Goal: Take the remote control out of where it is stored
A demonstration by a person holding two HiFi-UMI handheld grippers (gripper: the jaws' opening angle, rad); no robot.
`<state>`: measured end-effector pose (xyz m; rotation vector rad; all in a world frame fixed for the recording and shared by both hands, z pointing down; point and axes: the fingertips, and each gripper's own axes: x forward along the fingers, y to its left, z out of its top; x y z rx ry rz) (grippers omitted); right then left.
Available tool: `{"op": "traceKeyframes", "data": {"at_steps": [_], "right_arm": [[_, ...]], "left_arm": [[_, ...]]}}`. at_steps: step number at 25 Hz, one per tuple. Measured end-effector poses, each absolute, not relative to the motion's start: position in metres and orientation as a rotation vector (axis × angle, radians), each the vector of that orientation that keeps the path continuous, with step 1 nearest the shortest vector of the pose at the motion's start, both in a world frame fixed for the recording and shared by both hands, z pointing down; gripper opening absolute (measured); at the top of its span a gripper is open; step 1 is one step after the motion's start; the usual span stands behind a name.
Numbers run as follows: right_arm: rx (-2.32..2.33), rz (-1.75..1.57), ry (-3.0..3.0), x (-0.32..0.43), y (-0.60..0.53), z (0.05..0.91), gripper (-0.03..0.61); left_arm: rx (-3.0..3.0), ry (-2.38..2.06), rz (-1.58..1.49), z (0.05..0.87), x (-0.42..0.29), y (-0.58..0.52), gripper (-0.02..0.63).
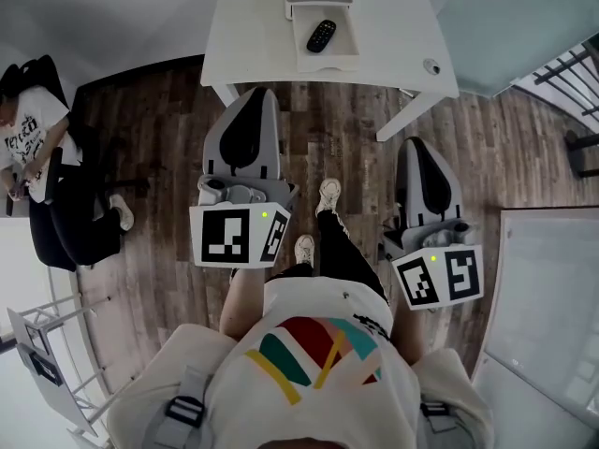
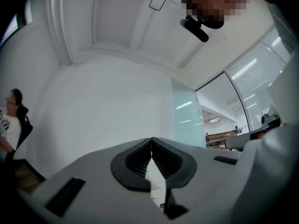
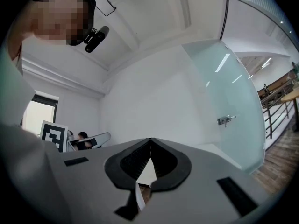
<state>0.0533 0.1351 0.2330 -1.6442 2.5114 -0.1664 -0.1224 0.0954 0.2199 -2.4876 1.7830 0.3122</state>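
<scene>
A black remote control point(image 1: 321, 36) lies in an open white drawer point(image 1: 343, 37) of a small unit on the white table point(image 1: 253, 26), seen in the head view. Both grippers hang over the wooden floor, short of the table's near edge. My left gripper point(image 1: 259, 95) points at the table's left part with its jaws shut and nothing between them; in the left gripper view point(image 2: 151, 142) its ribbed pads meet. My right gripper point(image 1: 413, 144) sits lower right, near the table's right leg, also shut and empty point(image 3: 150, 142). Neither touches the remote.
A small round object point(image 1: 431, 66) sits on the table's right corner. A seated person point(image 1: 33, 138) is at far left. A frosted glass door point(image 3: 219, 101) with a handle, a railing point(image 1: 576, 68) and a white panel point(image 1: 552, 297) stand to the right.
</scene>
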Motion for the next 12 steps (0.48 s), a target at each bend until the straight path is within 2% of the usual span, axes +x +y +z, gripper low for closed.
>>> {"op": "traceKeyframes", "data": {"at_steps": [12], "right_arm": [[-1.566, -0.202, 2.535, 0.049, 0.069, 0.242, 0.002]], "left_arm": [[-2.431, 1.824, 0.262, 0.221, -0.124, 0.048, 0.008]]}}
